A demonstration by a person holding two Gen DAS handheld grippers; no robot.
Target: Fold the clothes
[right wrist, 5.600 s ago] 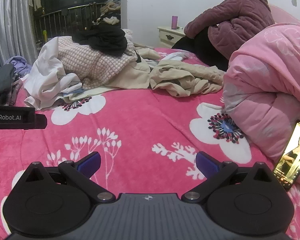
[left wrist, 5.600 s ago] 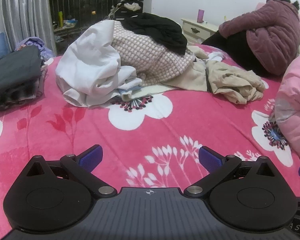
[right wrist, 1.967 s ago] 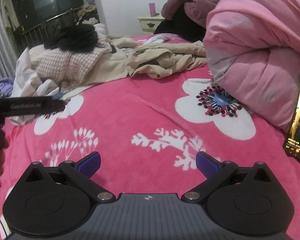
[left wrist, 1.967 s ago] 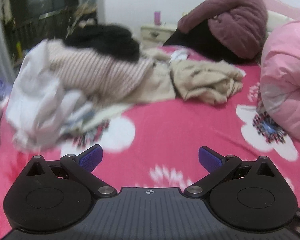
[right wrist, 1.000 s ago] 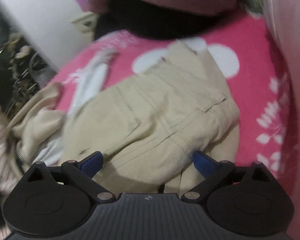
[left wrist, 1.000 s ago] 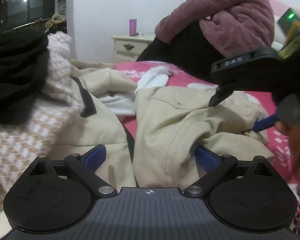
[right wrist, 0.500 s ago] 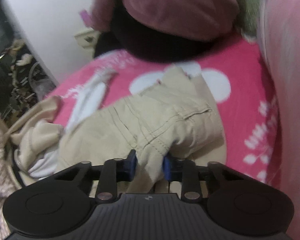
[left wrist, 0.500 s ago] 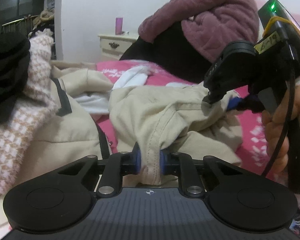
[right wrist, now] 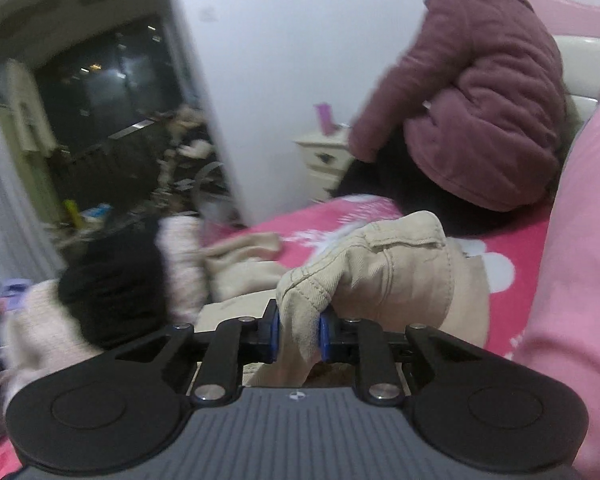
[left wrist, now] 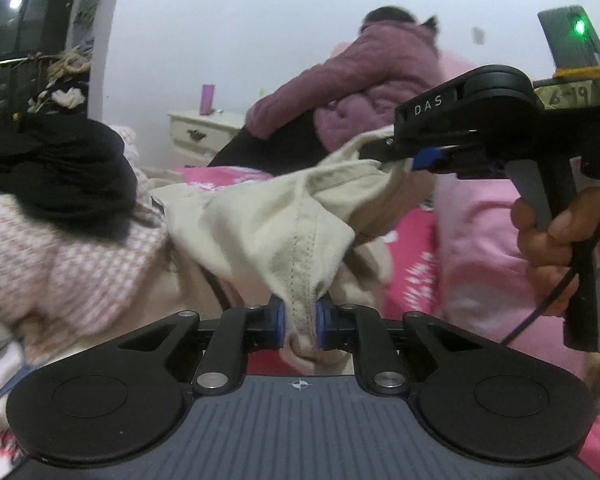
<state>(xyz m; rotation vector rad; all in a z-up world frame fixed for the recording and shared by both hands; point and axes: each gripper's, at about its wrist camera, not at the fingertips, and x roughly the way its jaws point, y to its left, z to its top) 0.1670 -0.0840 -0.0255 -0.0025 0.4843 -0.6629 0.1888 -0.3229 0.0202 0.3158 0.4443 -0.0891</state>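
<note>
Above pink bedspread: both tools, open before, now pinch beige trousers, lifted.

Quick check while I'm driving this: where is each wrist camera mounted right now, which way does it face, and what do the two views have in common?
Left wrist: sits behind the left gripper, facing across the bed; its pads pinch a seam of the beige trousers. The right gripper and the hand holding it show.
Right wrist: sits behind the right gripper, clamped on the trousers' edge, facing the white wall.
Shared: the trousers, the seated person in a maroon jacket, the nightstand, the black garment.
</note>
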